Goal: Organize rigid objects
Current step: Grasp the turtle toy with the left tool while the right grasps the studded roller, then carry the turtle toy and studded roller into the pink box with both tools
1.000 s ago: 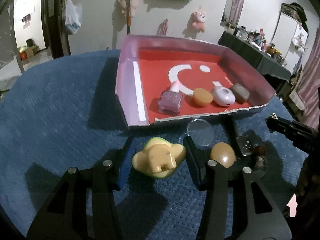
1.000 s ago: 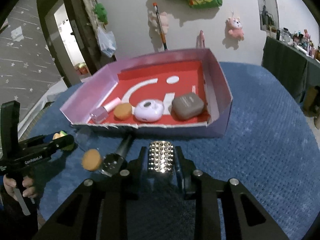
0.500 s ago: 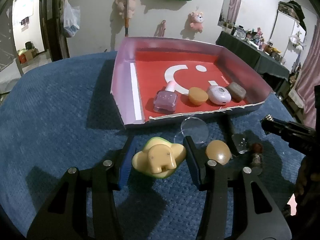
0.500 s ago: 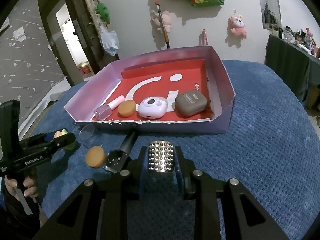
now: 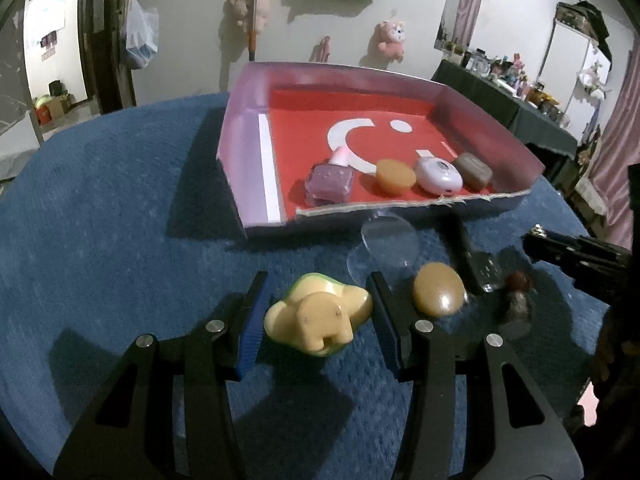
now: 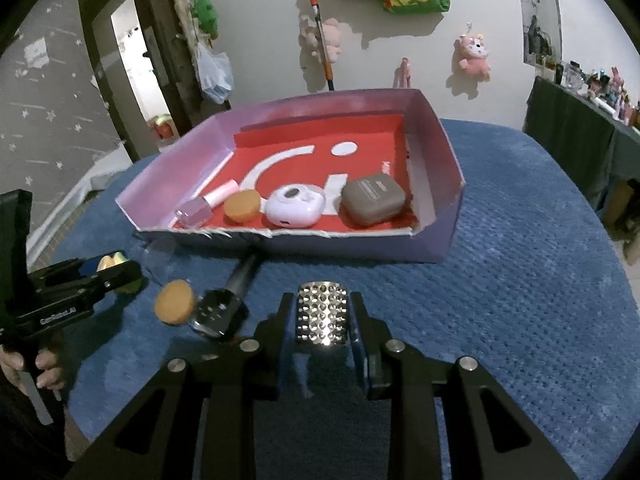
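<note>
My left gripper [image 5: 318,316] is shut on a yellow elephant toy [image 5: 316,318] with a green base, just above the blue cloth. In the right wrist view the same gripper [image 6: 116,272] is at the far left, with the toy [image 6: 108,262] showing between its fingers. My right gripper [image 6: 323,320] is shut on a silver studded piece [image 6: 323,312]. Its black tip [image 5: 536,240] enters the left wrist view from the right. The pink-walled box [image 5: 248,160] with a red floor holds a nail polish bottle [image 5: 330,184], an orange puff [image 5: 395,176], a white case [image 5: 438,176] and a brown case [image 5: 474,166].
On the cloth in front of the box [image 6: 436,152] lie a clear round lid [image 5: 390,236], a second orange puff [image 5: 438,294] and a black-handled tool [image 6: 240,280]. A small dark blurred item [image 5: 518,304] lies beside them. A person's hand [image 6: 44,368] holds the left gripper.
Both grippers keep their hold. The left wrist view has drifted slightly, so the box sits a little higher in it.
</note>
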Demonstrator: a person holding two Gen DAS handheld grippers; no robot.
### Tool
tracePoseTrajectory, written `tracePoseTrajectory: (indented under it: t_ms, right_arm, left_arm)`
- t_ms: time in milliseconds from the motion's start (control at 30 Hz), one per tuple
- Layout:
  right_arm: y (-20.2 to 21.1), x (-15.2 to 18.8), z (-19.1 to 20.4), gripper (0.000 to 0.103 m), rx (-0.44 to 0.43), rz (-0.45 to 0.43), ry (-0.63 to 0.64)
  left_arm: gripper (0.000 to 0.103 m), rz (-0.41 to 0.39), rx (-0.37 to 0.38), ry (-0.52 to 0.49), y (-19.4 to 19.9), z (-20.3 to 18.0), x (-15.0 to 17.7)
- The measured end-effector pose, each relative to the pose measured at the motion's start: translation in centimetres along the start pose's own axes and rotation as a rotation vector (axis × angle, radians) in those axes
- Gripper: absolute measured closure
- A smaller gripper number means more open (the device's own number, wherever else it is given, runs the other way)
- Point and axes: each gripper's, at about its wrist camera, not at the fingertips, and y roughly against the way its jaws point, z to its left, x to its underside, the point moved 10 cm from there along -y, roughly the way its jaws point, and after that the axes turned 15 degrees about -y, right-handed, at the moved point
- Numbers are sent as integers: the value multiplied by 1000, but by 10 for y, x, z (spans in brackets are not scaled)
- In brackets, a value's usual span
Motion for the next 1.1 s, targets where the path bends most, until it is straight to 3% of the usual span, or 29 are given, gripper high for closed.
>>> tracePoseTrajectory:
  t_ms: [167, 300, 400, 467, 700, 767, 800, 833, 867, 1100]
  right_arm:
    - [-5, 11, -11, 75, 20, 39, -5]
    - [-9, 16, -12, 75, 19, 56, 6]
    - [-9, 18, -9, 61, 18, 61, 23]
    - [-9, 19, -6, 48, 13, 63, 35]
    - [-7, 18, -10, 47, 13, 59, 18]
    - [-8, 18, -11, 53, 13, 62, 12]
    - [-7, 17, -11, 57, 17, 60, 13]
    - [-7, 17, -11, 70, 17, 59, 14]
    - [-7, 17, -11, 75, 15, 60, 15]
    - [-4, 17, -6, 76, 4, 51, 39]
  left_arm:
    - [56, 14, 48, 38, 2, -6, 23]
    - [55, -3, 21, 18, 6, -8, 21]
    - [39, 8, 38, 30, 3, -10, 22]
    - [38, 3, 45, 37, 3, -10, 21]
    - [38, 40, -7, 20, -6, -7, 20]
    - [38, 48, -22, 6, -8, -8, 19]
    - [47, 48, -29, -1, -8, -8, 19]
    - [56, 50, -32, -5, -8, -8, 19]
    - [57, 49, -42, -10, -8, -8, 19]
    - [58, 19, -45, -21, 2, -11, 12]
